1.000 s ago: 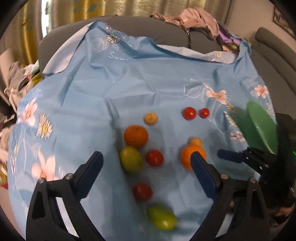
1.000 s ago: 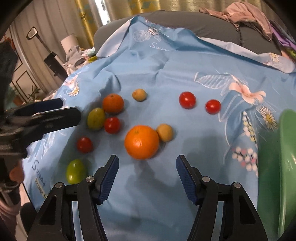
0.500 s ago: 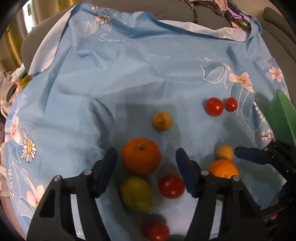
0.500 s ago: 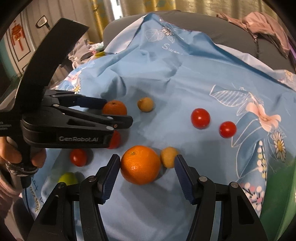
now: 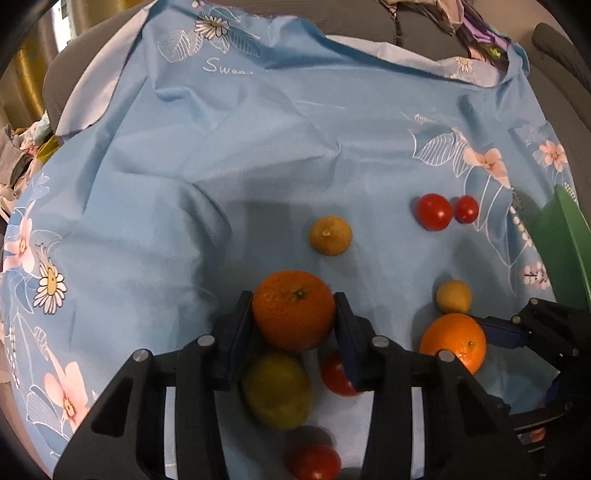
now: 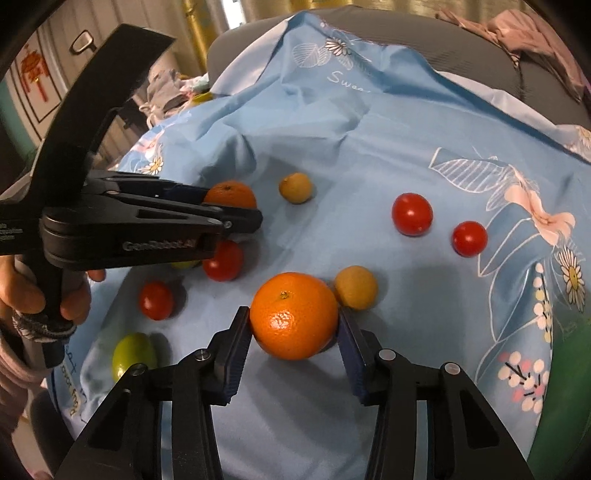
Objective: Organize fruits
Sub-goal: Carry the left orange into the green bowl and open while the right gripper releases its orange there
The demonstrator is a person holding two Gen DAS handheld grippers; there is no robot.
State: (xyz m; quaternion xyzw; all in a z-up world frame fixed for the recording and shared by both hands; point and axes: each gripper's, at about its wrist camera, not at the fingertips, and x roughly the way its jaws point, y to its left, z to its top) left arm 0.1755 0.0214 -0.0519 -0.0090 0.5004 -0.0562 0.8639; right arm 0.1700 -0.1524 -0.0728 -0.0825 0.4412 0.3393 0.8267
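Observation:
Several fruits lie on a blue floral cloth (image 5: 258, 155). My left gripper (image 5: 293, 297) has its jaws closing on the left orange (image 5: 293, 317), and both blue pads touch its sides. In the right wrist view the left gripper (image 6: 240, 214) shows from the side, a hand on its handle. My right gripper (image 6: 293, 313) is closing its jaws on the right orange (image 6: 293, 317), pads against both flanks. A green-yellow citrus (image 5: 277, 391) and a tomato (image 5: 334, 374) lie under the left fingers. Both oranges rest on the cloth.
Two tomatoes (image 5: 434, 212) sit at the far right, with small yellow fruits (image 5: 330, 235) (image 6: 355, 287) near the oranges. A green dish (image 5: 569, 243) stands at the right edge. Grey sofa cushions (image 5: 351, 22) and heaped clothes (image 6: 535, 29) lie behind the cloth.
Both grippers came forward and down over an orange each. Their jaws narrowed from wide apart until the pads met the fruit. The left gripper now shows large in the right wrist view.

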